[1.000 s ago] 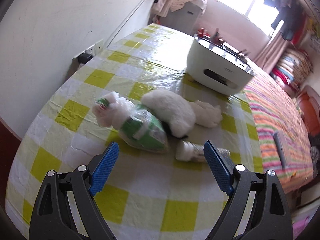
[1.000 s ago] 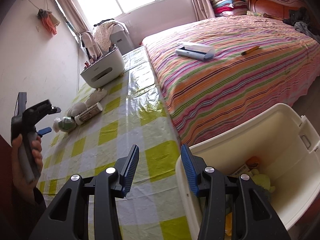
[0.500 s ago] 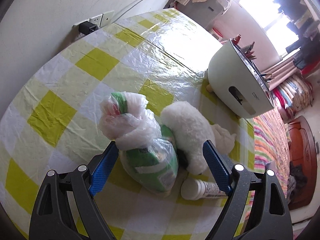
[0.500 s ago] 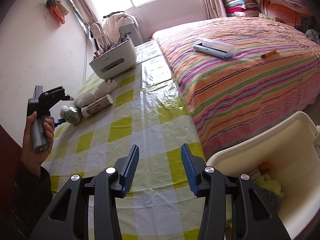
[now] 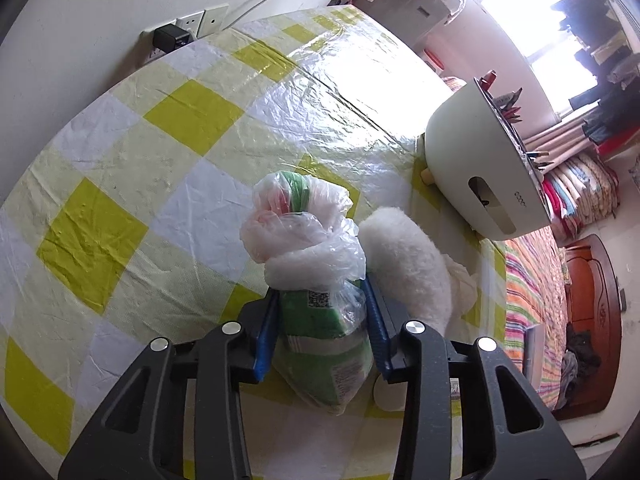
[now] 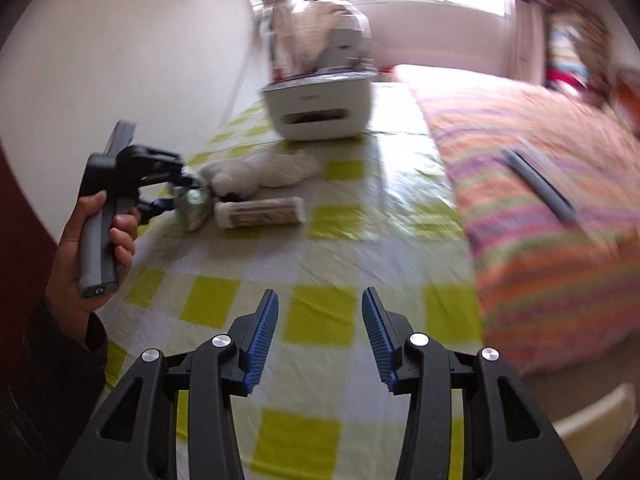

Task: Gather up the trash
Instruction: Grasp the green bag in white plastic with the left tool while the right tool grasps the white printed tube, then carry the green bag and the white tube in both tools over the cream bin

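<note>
**Left claw pinches the bagged green packet**

The left claw (image 5: pixel 322 326) now has its 2 blue pads pressed against the sides of the green packet wrapped in a clear, knotted plastic bag (image 5: pixel 316 292). Its jaws have just been closing: half a second ago they stood wide on either side of the bag, and now the bag sits squeezed between them. The bag lies on the yellow-and-white checked plastic-covered surface (image 5: pixel 132 184), touching the white fluffy plush toy (image 5: pixel 404 264) on its right. The white cap end of a cylindrical tube (image 5: pixel 386 394) peeks out beside the right finger, low in the left wrist view (most of it is hidden).

The right claw (image 6: pixel 320 338) is spread, with nothing between its pads, just as it was a second ago. Its view has swung away from the cream plastic bin, of which only a corner (image 6: pixel 592 412) shows now, and toward the surface and the striped bedspread (image 6: pixel 540 240); the picture is blurred. In it a person's hand (image 6: pixel 94 248) grips the left tool's handle, and the white rounded storage caddy (image 6: pixel 320 108) stands further back.
</note>
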Available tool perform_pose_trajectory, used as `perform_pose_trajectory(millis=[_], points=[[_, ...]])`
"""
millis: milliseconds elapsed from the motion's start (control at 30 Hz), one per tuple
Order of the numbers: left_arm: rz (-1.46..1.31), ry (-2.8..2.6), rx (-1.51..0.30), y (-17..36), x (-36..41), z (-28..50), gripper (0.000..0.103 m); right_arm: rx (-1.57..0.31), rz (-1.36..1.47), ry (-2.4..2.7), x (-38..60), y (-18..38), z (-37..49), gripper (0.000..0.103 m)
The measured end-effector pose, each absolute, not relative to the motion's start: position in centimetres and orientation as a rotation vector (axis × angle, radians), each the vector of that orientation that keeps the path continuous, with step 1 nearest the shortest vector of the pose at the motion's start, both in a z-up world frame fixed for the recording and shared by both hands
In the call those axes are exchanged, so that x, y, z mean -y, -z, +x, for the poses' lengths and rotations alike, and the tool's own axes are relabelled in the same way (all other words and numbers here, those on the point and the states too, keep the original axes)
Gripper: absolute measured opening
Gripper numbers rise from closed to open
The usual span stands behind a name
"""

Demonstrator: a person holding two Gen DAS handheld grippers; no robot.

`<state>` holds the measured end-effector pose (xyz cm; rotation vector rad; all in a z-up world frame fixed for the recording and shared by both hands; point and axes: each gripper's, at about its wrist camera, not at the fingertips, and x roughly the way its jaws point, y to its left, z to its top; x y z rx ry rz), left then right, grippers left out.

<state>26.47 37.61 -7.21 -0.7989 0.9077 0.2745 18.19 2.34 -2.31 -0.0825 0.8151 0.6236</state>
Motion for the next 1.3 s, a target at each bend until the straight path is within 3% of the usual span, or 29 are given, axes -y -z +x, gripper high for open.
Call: perform_pose_trajectory(millis=[267,633,800,1033,1300], points=[[-0.7,-0.232,-0.925,5.7,-37.5,26.1,0.035,-0.814,-0.579,-1.029,-12.9,3.6,23.4,0.043],[-0.581,-0.151,-0.889,3.2,-37.5,25.5,0.035,-0.929,-0.752,-1.064,-17.9,6.8,29.5,0.044],[-0.56,-0.137,-0.899,3.0,-37.2,25.3,0.035,-1.004,-0.706,-1.032,-17.9,8.2,30.9,0.045],[-0.526,-0.133,-0.895,2.1,-35.6,24.5,0.035,-0.977,-0.607,-0.963,-15.6,8.6,28.7,0.031],[-0.399,-0.119,-0.903,0.6,-30.6,21.7,0.035,-1.013,-0.341,-0.819,-9.0,8.0,22.6,0.03]])
